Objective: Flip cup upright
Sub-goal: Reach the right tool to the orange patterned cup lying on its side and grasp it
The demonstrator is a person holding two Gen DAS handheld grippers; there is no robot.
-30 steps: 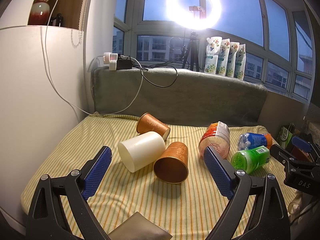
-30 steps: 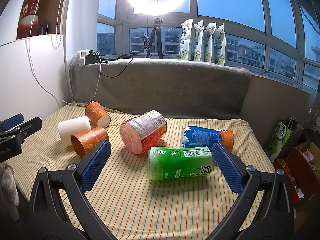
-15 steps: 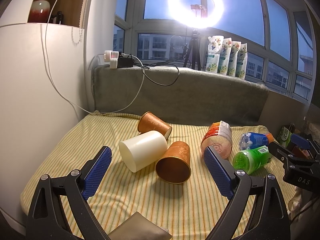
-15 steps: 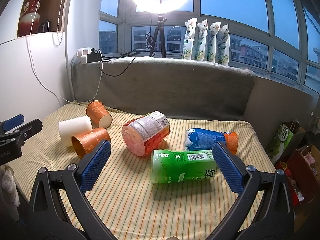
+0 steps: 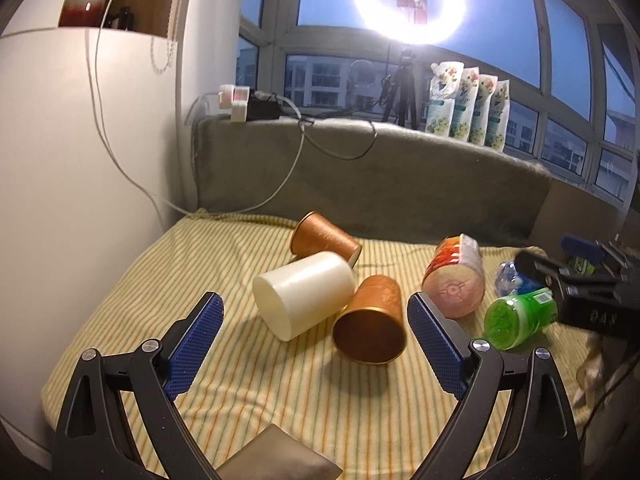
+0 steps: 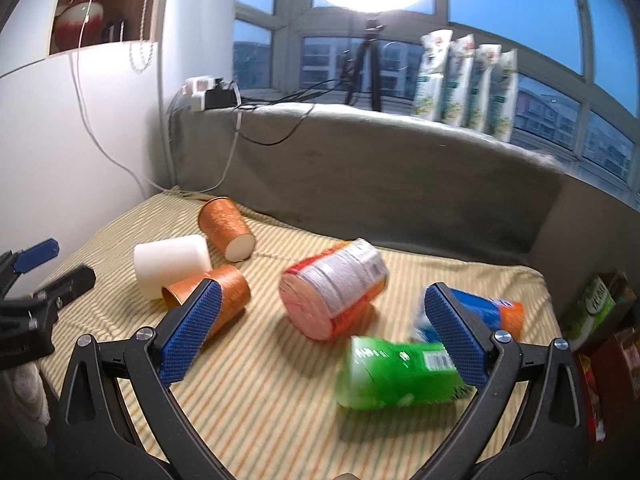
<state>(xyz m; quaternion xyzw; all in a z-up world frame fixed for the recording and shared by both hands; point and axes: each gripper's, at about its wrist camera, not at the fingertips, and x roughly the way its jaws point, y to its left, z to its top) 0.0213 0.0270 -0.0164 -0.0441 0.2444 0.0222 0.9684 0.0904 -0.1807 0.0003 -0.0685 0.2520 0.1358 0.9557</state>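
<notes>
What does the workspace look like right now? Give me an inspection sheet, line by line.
Surface: striped yellow cloth, lightly rumpled.
Job's things: white cup, near copper cup and far copper cup, all on their sides, clustered.
Clutter: orange-red container, green bottle and blue bottle, all lying down.
Grippers: left hand-held gripper and right hand-held gripper open, holding nothing.
Cables: white cable down the wall; black cables on the grey ledge.
Surroundings: ring light, four pouches, windows.

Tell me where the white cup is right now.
The white cup lies on its side, left of centre on the striped cloth, touching two copper cups, ahead of the open left gripper.
</notes>
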